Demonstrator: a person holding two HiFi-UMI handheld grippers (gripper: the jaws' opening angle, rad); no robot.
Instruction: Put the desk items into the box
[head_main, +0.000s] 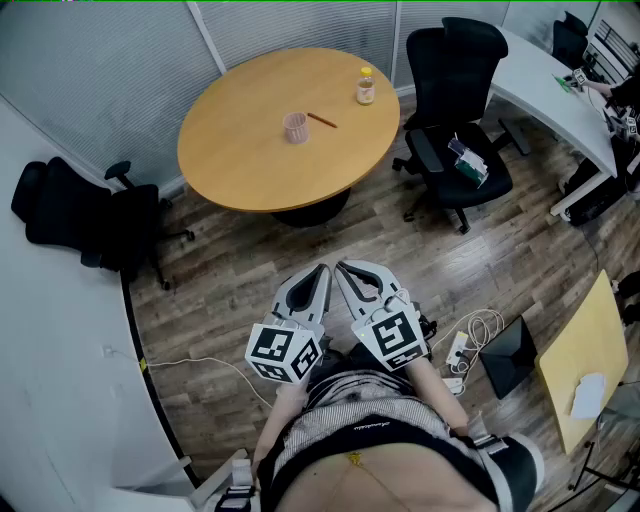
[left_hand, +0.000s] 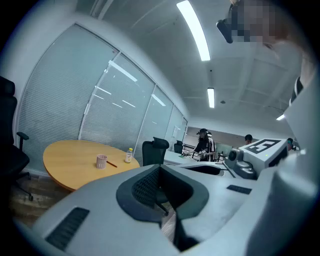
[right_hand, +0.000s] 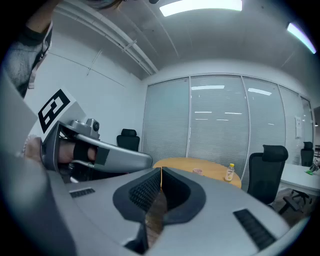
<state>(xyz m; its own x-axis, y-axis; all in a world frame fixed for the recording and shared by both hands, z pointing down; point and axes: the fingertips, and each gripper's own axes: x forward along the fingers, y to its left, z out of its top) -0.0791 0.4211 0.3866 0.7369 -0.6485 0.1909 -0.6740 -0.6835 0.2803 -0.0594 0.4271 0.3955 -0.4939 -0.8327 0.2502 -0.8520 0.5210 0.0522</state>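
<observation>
Progress: not begun; nothing packed, all items left to move.
Items: cup (head_main: 294, 127), pen (head_main: 322, 120) and bottle (head_main: 366, 86) were on the bench (head_main: 240, 160); the pen lay just beside the cup.
Box: seen in no view.
Cup contents: too small to tell.
Left gripper (head_main: 321, 271): fingers together, empty, well short of the bench.
Right gripper (head_main: 343, 268): fingers likewise closed on nothing.

1. The round table (head_main: 250, 165) is light yellowish wood.
2. The cup (head_main: 294, 127) is pale pink.
3. The bottle (head_main: 366, 88) has a yellow cap.
4. The pencil (head_main: 322, 120) is reddish-brown.
5. The office chair (head_main: 460, 60) is black.
6. The floor (head_main: 230, 290) shows grey-brown planks.
7. The left gripper (head_main: 319, 274) and right gripper (head_main: 345, 272) are grey, with black-and-white square markers on their cubes.
</observation>
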